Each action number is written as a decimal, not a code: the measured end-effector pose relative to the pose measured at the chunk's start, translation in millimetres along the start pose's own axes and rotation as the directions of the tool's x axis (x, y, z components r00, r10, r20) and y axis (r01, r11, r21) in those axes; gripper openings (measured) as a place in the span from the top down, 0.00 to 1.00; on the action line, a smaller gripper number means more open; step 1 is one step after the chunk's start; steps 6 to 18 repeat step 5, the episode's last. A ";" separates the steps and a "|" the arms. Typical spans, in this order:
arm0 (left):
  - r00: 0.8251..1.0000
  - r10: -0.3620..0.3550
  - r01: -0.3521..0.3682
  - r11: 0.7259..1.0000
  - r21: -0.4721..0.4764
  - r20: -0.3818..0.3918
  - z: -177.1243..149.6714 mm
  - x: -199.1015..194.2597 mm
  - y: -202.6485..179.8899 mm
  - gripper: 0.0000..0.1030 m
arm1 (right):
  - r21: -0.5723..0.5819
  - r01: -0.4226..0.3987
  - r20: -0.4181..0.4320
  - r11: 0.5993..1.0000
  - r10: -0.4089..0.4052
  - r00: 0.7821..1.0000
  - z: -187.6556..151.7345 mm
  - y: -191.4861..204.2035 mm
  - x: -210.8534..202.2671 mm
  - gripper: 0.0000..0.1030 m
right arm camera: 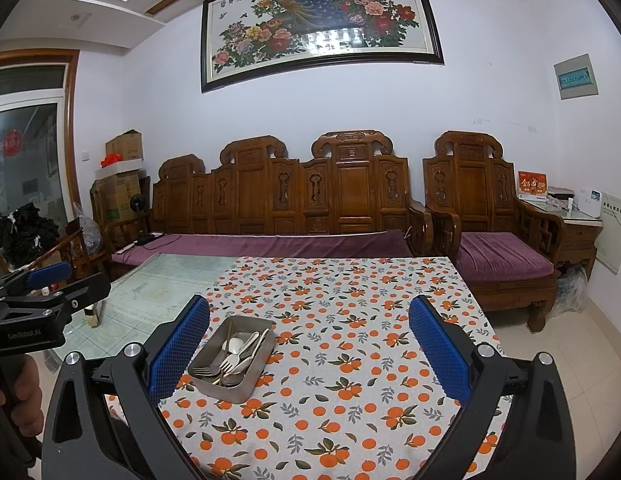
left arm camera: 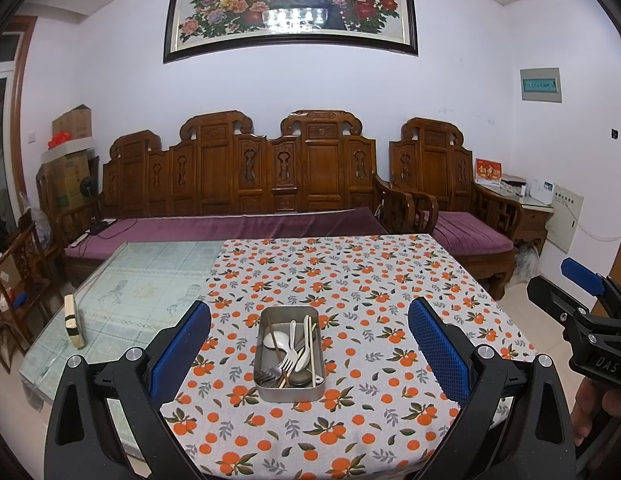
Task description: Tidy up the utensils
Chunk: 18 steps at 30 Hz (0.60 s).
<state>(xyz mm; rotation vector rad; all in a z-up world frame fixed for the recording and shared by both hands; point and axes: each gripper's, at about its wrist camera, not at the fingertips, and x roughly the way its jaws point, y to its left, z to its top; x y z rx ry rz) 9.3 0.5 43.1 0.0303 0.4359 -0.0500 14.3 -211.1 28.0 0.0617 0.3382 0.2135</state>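
A rectangular metal tray (left arm camera: 266, 392) sits on the orange-patterned tablecloth (left arm camera: 350, 288). It holds a mixed pile of utensils (left arm camera: 290, 354): forks, white spoons and chopsticks. My left gripper (left arm camera: 308, 350) is open and empty, held above the table with the tray between its blue pads. My right gripper (right arm camera: 308, 346) is open and empty; the tray (right arm camera: 246, 390) with its utensils (right arm camera: 236, 356) lies by its left pad. Each gripper shows at the edge of the other's view.
The table's left part is a bare glass top (left arm camera: 142, 280) with a small cream block (left arm camera: 73, 320) standing on it. A carved wooden sofa (left arm camera: 238, 184) with purple cushions stands behind the table. An armchair (left arm camera: 450, 200) is at the right.
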 end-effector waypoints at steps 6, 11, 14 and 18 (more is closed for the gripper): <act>1.000 -0.001 0.001 1.000 -0.001 0.002 1.2 -1.0 0.1 0.07 | 0.000 -0.001 0.000 1.000 0.001 1.000 -0.5 -0.2 0.4 0.03; 1.000 -0.001 0.001 1.000 -0.001 0.002 1.2 -1.0 0.1 0.07 | 0.000 -0.001 0.000 1.000 0.001 1.000 -0.5 -0.2 0.4 0.03; 1.000 -0.001 0.001 1.000 -0.001 0.002 1.2 -1.0 0.1 0.07 | 0.000 -0.001 0.000 1.000 0.001 1.000 -0.5 -0.2 0.4 0.03; 1.000 -0.001 0.001 1.000 -0.001 0.002 1.2 -1.0 0.1 0.07 | 0.000 -0.001 0.000 1.000 0.001 1.000 -0.5 -0.2 0.4 0.03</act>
